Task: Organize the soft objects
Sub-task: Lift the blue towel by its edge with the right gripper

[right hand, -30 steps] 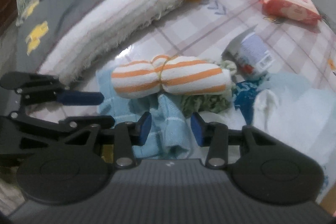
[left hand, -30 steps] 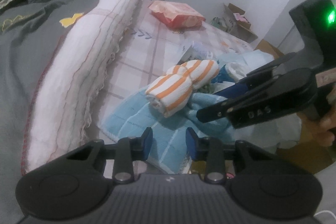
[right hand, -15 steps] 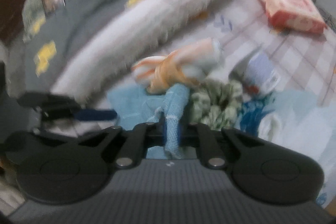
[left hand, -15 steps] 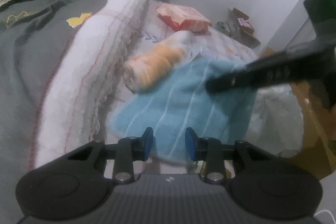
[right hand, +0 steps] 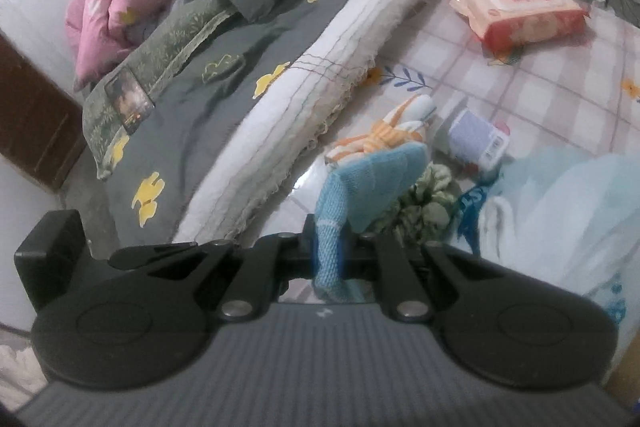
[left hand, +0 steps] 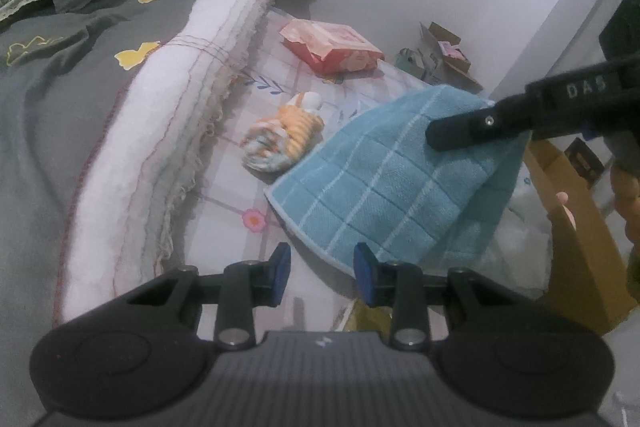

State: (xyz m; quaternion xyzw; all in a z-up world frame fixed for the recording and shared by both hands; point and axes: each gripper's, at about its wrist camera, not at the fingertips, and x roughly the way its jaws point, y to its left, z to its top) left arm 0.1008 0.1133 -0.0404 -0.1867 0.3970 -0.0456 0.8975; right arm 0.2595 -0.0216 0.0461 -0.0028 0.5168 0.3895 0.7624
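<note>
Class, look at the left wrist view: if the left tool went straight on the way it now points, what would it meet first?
Probably the lower edge of the blue checked towel hanging from the right tool; depth is unclear, so the left tool might pass left of it onto the checked sheet.

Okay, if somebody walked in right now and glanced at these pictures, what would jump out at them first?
The blue checked towel hangs lifted over the checked sheet, pinched at one edge in the shut right gripper. Just beyond it lies the orange-striped rolled cloth, and farther back a red packet.
</note>
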